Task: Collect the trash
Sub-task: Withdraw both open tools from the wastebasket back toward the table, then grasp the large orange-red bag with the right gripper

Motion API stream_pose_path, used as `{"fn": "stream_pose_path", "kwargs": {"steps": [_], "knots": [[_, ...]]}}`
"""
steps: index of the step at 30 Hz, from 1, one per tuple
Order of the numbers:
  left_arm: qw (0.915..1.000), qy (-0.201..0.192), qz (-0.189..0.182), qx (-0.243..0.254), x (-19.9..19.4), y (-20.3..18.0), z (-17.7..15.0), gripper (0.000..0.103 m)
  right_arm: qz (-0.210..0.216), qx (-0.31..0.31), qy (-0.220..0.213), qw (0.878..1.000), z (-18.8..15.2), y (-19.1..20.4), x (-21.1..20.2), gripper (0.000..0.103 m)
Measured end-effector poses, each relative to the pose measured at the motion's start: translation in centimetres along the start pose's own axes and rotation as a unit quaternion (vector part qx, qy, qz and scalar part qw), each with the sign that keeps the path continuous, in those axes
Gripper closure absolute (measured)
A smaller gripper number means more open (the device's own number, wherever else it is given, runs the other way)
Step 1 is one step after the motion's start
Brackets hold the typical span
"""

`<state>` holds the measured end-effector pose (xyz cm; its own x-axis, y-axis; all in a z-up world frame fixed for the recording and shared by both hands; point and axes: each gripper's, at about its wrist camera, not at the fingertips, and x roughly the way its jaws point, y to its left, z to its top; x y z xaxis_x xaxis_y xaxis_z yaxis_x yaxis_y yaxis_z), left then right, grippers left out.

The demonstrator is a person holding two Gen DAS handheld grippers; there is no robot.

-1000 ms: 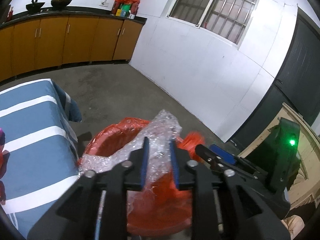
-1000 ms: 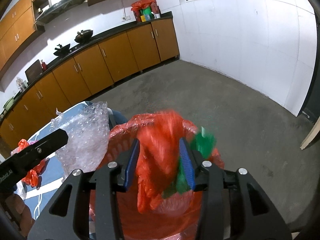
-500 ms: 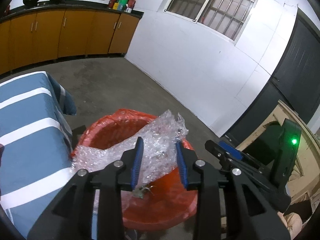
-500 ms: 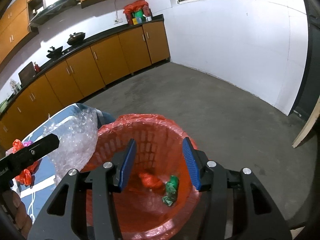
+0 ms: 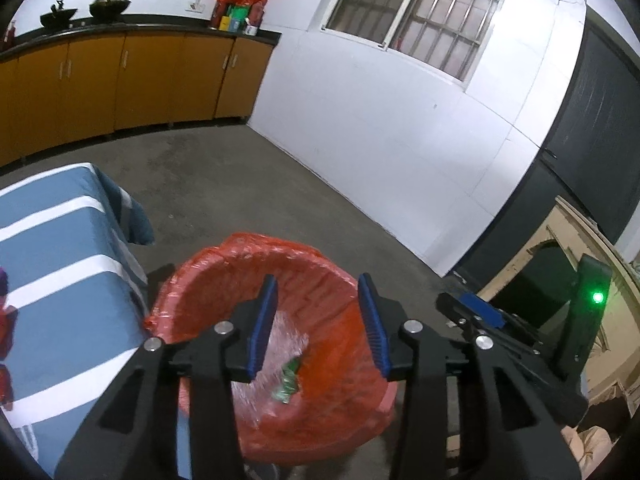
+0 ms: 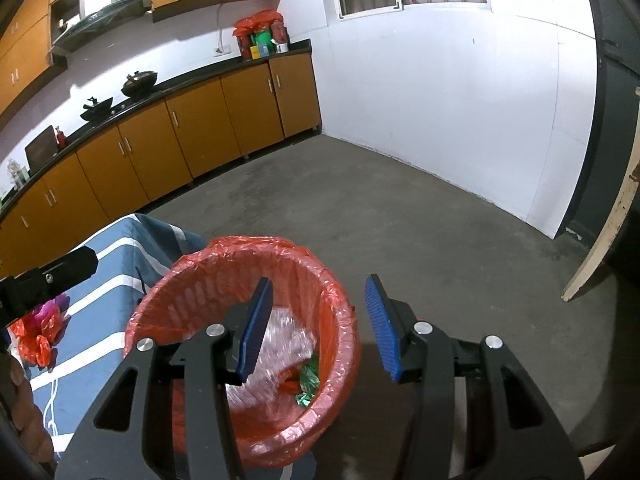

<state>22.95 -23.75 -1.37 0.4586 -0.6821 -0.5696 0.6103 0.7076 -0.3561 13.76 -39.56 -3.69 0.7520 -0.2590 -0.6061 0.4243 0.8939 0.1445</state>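
Two pieces of trash are seen at the bottom of the red-lined waste basket (image 5: 276,264): a crumpled sheet of bubble wrap (image 5: 286,344) and, lying on it, a small green wrapper (image 5: 289,376); in the right wrist view a scrap of red plastic (image 6: 289,381) is also made out beside the green wrapper. The basket is stood on the grey concrete floor (image 6: 400,220), just beside the corner of a table covered by a blue cloth with white stripes (image 5: 52,280). The left gripper (image 5: 318,320) is held above the basket's mouth; its jaws have just been opening, they stand moderately apart, and nothing is held between them. The right gripper (image 6: 320,324) is held over the basket's rim, its blue pads likewise moderately apart with nothing gripped. More trash, red and pink plastic (image 6: 38,330), is left on the striped cloth. Farther off, orange-brown cabinets (image 6: 172,148) under a dark counter are lined along the wall, with two dark woks (image 5: 84,10) set on top and a red bag of packets (image 6: 260,36) at the counter's end. A barred window (image 5: 424,12) is set in the white wall.
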Motion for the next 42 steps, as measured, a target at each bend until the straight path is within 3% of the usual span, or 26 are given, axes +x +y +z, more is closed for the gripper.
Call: {"fn": "stream_pose_path", "kwargs": {"steps": [11,20,31,42], "knots": [[0.9963,-0.036,0.077,-0.016,-4.9,5.0,-0.1,0.053,0.034,-0.040,-0.016,0.998,0.7,4.6,-1.2,0.054],[0.9833,-0.079,0.163,-0.012,-11.8,10.1,-1.9,0.050,0.072,-0.081,-0.030,0.994,1.0,9.5,-1.6,0.054],[0.9529,-0.115,0.277,-0.044,-19.5,17.2,-6.7,0.045,0.072,-0.102,-0.037,0.991,1.1,10.2,-0.5,0.054],[0.9221,-0.131,0.354,-0.084,-22.4,23.1,-6.4,0.041,0.054,-0.104,-0.029,0.993,2.4,9.3,4.5,0.054]]}}
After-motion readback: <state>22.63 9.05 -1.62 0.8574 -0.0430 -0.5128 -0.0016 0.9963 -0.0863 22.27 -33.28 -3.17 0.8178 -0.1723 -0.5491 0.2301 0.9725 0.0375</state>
